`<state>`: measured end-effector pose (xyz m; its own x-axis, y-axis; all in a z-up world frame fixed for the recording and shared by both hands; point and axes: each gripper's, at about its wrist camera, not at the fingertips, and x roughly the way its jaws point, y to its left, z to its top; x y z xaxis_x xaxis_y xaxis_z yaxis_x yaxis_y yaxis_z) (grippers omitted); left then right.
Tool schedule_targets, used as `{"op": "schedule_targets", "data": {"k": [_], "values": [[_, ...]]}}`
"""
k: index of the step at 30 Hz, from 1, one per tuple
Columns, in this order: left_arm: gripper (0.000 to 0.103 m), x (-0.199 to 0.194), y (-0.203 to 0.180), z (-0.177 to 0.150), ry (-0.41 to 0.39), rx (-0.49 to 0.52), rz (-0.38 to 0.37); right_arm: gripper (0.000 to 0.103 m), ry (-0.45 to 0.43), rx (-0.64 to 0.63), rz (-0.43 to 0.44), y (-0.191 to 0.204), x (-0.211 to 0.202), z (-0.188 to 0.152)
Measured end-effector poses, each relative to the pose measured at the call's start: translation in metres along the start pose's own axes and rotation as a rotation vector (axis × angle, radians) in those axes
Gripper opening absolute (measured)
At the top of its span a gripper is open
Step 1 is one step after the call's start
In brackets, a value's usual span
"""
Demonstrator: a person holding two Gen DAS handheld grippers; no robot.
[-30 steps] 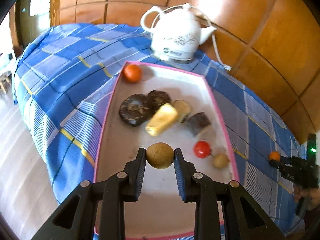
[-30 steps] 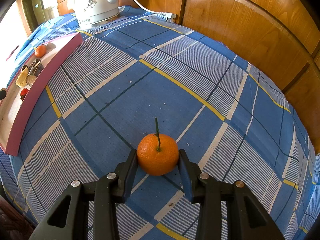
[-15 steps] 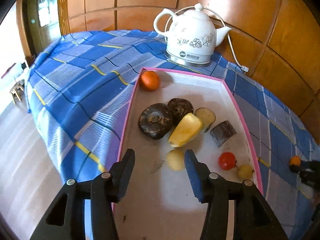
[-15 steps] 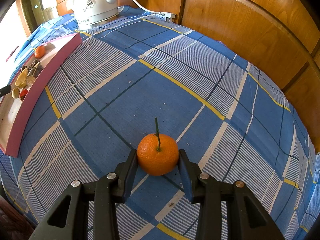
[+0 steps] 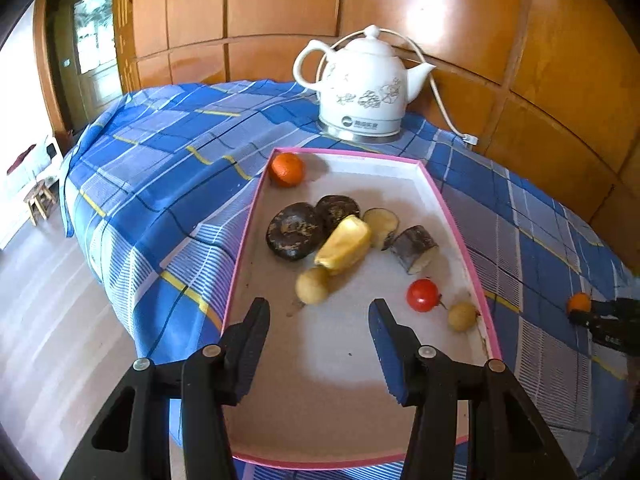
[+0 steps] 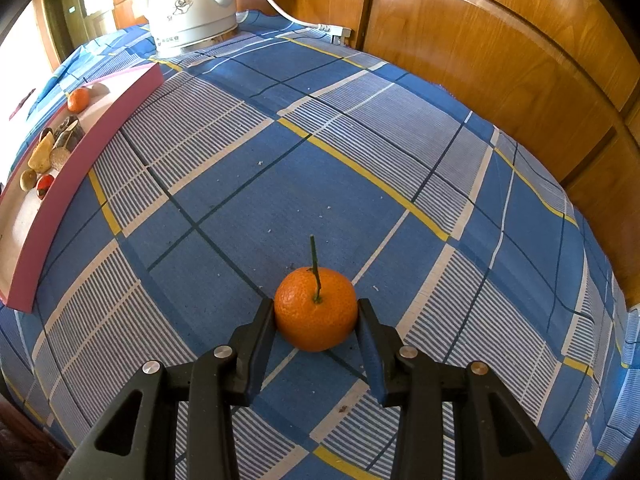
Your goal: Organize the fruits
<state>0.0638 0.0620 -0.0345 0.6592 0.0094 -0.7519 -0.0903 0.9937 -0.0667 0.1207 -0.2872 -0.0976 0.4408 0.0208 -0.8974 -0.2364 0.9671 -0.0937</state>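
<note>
The left gripper (image 5: pixel 318 318) hangs over the near half of the shallow pink-rimmed white tray (image 5: pixel 460 224), its jaws apart with nothing between them; they have just been opening. Just ahead of its left finger (image 5: pixel 250 344), free of both pads, lies the small round tan fruit (image 5: pixel 312 285), resting on the tray floor against the lower end of the pale yellow wedge-shaped piece (image 5: pixel 344 245). Further ahead and slightly left sit two dark brown, wrinkled round fruits (image 5: pixel 294 230), touching each other, and in the tray's far left corner a small orange tangerine (image 5: pixel 286 169). Ahead and to the right of the yellow wedge lie a halved dark-skinned piece with pale flesh (image 5: pixel 381 222) and a dark cut chunk (image 5: pixel 414 243). Just ahead of the right finger (image 5: pixel 390 354) is a small red cherry tomato (image 5: pixel 423 295), and right of it, near the tray's right rim, a second small tan fruit (image 5: pixel 462 316). Beyond the tray stands a white ceramic electric kettle with a floral print (image 5: pixel 362 92) on the blue plaid tablecloth (image 5: pixel 160 160).

Well off to the right, the right gripper (image 6: pixel 316 316) points steeply down at the same cloth, clamped on an orange mandarin with a thin green stem (image 6: pixel 315 308); both pads press its sides. The tray lies far to this gripper's left.
</note>
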Motion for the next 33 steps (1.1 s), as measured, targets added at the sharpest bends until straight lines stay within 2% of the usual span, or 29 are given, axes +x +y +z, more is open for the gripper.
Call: {"op": "schedule_targets", "data": {"k": [3,11,33], "values": [[0.056,-0.005,-0.008,0.0,-0.014,0.026,-0.002,0.04,0.0,-0.003,-0.003,0.001,0.0,0.0],[0.056,-0.013,-0.019,-0.002,-0.036,0.072,-0.018,0.04,-0.001,-0.006,-0.009,0.001,0.0,0.0],[0.056,-0.013,-0.025,-0.011,-0.017,0.09,-0.03,0.04,-0.002,0.001,-0.006,-0.001,0.0,0.001]]}}
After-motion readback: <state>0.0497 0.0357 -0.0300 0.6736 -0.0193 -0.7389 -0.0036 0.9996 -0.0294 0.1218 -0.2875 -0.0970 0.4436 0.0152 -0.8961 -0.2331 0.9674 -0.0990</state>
